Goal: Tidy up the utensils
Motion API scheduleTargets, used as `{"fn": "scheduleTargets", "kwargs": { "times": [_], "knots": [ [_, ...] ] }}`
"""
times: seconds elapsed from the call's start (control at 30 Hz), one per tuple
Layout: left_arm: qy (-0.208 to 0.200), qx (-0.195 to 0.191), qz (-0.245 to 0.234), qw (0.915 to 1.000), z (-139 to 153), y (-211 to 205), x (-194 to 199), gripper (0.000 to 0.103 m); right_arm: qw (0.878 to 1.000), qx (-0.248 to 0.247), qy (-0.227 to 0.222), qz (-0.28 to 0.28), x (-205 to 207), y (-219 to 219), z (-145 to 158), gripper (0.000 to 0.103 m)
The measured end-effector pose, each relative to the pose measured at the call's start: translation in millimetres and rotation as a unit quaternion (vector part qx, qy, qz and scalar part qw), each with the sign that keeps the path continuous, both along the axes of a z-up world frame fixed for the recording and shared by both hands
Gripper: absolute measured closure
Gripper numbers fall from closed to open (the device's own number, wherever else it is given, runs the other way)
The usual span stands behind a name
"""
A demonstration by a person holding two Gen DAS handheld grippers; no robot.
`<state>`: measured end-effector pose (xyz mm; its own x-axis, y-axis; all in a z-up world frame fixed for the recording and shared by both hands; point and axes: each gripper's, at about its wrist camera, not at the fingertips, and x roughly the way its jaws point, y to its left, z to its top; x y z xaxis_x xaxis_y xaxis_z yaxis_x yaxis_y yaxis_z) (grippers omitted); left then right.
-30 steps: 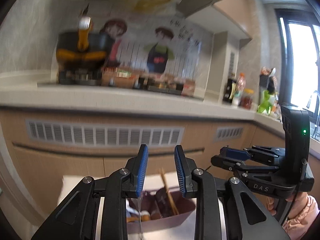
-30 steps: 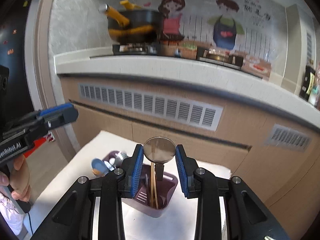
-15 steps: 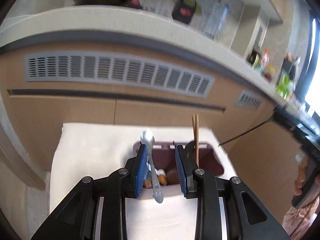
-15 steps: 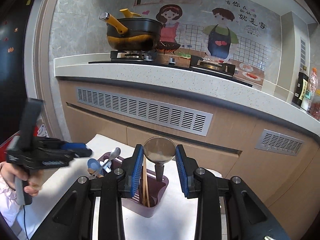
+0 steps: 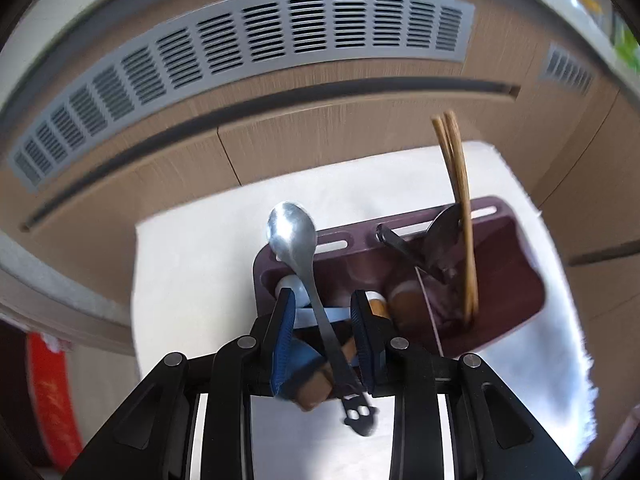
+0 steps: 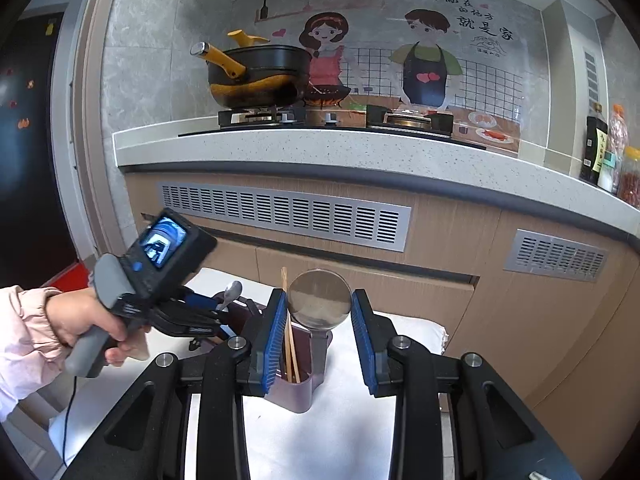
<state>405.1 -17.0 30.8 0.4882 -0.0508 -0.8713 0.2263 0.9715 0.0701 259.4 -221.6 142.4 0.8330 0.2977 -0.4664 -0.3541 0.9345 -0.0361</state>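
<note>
A maroon utensil holder [image 5: 520, 248] stands on a white cloth [image 5: 192, 280]. A silver spoon [image 5: 291, 229] leans across its left end, bowl over the back rim. The spoon's handle runs between the pads of my left gripper [image 5: 323, 300]. The jaws stand apart and wider than the handle, so this gripper is open. Chopsticks [image 5: 460, 184] and a metal ladle [image 5: 442, 236] stand in the right end. My right gripper [image 6: 319, 300] is open and empty, back from the holder [image 6: 300, 392]. The ladle [image 6: 320, 312] shows beyond its jaws. A hand [image 6: 80, 320] holds the left gripper [image 6: 208, 305].
A blue spoon [image 5: 298, 364], a white spoon [image 5: 292, 284] and wooden handles [image 5: 408, 300] fill the holder's left and middle. Just behind the cloth rises a cabinet front with a vent grille [image 6: 280, 216]. Above it are a counter, a pot [image 6: 260, 76] and bottles [image 6: 596, 148].
My left gripper has tipped downward and dropped over the holder's left end, so the spoon's handle now lies between its jaws. The spoon has stayed put. My right gripper drifted slightly.
</note>
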Motion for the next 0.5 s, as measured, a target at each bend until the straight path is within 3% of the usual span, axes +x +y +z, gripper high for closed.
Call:
{"fn": "scheduleTargets", "kwargs": {
  "times": [0.07, 0.13, 0.2, 0.37, 0.5],
  "knots": [
    [0.000, 0.011, 0.004, 0.9999, -1.7, -6.5, 0.7, 0.076, 1.000, 0.004, -0.002, 0.000, -3.5, -2.6, 0.9, 0.073],
    [-0.014, 0.020, 0.001, 0.9997, -2.6, -11.5, -1.2, 0.093, 1.000, 0.007, -0.005, 0.002, -6.2, -4.4, 2.2, 0.073],
    [-0.035, 0.017, -0.004, 0.9992, -0.2, -14.0, -4.2, 0.098, 1.000, 0.012, -0.009, 0.002, -8.8, -5.0, 5.5, 0.073],
    [-0.099, -0.036, -0.003, 0.9944, 19.8, 3.5, -33.2, 0.098, 1.000, 0.018, -0.022, 0.005, -11.7, -0.1, 17.9, 0.073],
    [-0.172, -0.107, 0.004, 0.9792, 62.9, 17.7, -62.6, 0.098, 0.998, 0.037, -0.043, 0.010, -12.4, 7.0, 37.6, 0.073]
  ]
}}
